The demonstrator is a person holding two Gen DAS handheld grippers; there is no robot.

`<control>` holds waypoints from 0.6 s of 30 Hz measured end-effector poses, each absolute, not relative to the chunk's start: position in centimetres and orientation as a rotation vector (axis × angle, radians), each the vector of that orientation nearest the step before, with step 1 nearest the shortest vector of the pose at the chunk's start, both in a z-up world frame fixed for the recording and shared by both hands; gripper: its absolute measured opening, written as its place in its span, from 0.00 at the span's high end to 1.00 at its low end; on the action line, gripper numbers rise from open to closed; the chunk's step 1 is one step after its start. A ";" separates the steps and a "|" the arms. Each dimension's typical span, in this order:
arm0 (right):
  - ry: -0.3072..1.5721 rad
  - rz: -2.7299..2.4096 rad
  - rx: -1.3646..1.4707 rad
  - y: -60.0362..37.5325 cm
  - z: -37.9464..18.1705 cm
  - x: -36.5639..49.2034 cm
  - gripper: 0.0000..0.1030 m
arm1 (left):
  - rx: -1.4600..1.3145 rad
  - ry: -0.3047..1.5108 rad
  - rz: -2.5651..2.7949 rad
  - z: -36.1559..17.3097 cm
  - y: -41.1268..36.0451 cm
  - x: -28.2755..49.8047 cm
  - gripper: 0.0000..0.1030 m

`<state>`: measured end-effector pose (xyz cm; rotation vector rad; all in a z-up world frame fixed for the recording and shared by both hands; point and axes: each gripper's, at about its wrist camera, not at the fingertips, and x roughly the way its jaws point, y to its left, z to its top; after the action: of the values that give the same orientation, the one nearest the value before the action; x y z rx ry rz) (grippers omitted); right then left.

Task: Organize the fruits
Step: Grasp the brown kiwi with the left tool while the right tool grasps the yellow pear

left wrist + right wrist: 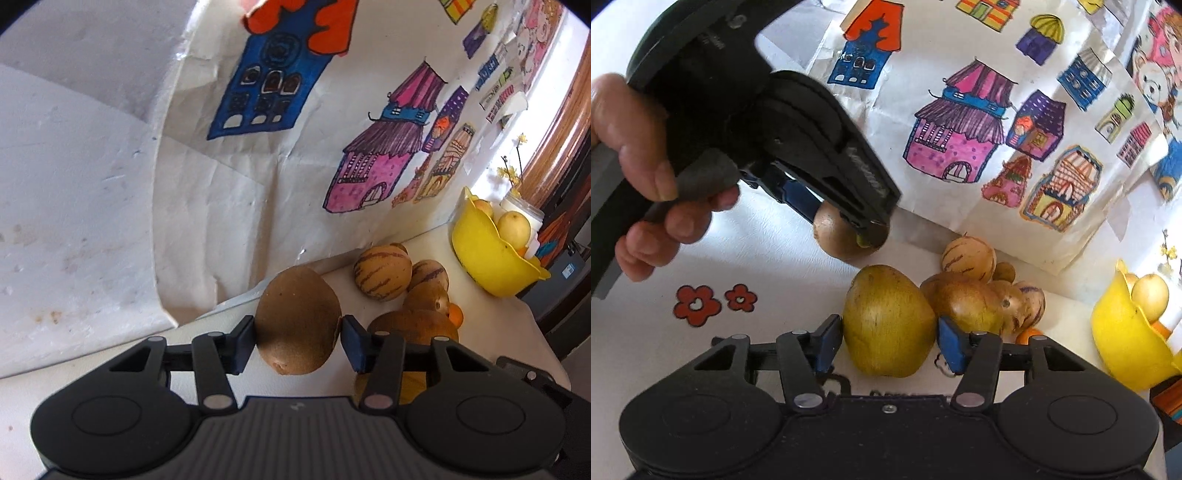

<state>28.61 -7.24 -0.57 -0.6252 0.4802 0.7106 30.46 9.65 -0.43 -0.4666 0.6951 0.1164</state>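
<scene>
On the white worktop (pixel 783 280), my left jaws clamp the fuzzy brown kiwi (pixel 298 322), right jaws the firm yellow-green pear (pixel 888 322): both bruise easily, so I grip their widest middles lightly.

Brown kiwi (pixel 298 325), yellow-green pear (pixel 888 325), purple-striped tan melon (pixel 382 272), yellow bowl (pixel 487 254), red flower stickers (pixel 697 305).

Left gripper (pixel 298 338) angled downward, pads against a kiwi (pixel 298 325), right gripper (pixel 889 341) angled downward, pads against a pear (pixel 889 321), bare hand (pixel 646 177) wrapped round the left handle.
</scene>
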 end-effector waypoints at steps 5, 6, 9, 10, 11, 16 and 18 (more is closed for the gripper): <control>0.533 0.726 -0.597 -9.0 0.1 27.4 0.44 | -0.414 0.714 0.088 -0.1 9.4 28.7 0.48; 0.548 0.732 -0.591 -9.4 0.3 27.0 0.44 | -0.402 0.721 0.078 0.0 9.3 28.2 0.48; 0.602 0.748 -0.567 -10.8 0.8 26.0 0.44 | -0.366 0.737 0.046 0.2 9.0 26.7 0.48; 0.620 0.751 -0.559 -11.3 1.0 25.6 0.44 | -0.349 0.742 0.036 0.4 8.9 26.2 0.48; 0.641 0.757 -0.551 -11.8 1.2 25.2 0.44 | -0.331 0.748 0.024 0.5 8.7 25.6 0.48; 0.713 0.769 -0.532 -13.5 1.9 23.2 0.44 | -0.301 0.782 -0.027 1.0 8.5 22.8 0.48; 0.711 0.767 -0.540 -13.7 1.9 22.7 0.44 | -0.293 0.788 -0.035 1.0 8.4 22.1 0.48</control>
<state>22.69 -13.72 1.90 -0.5402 0.7109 0.7674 22.08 8.44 1.05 -0.2933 0.7880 -0.0350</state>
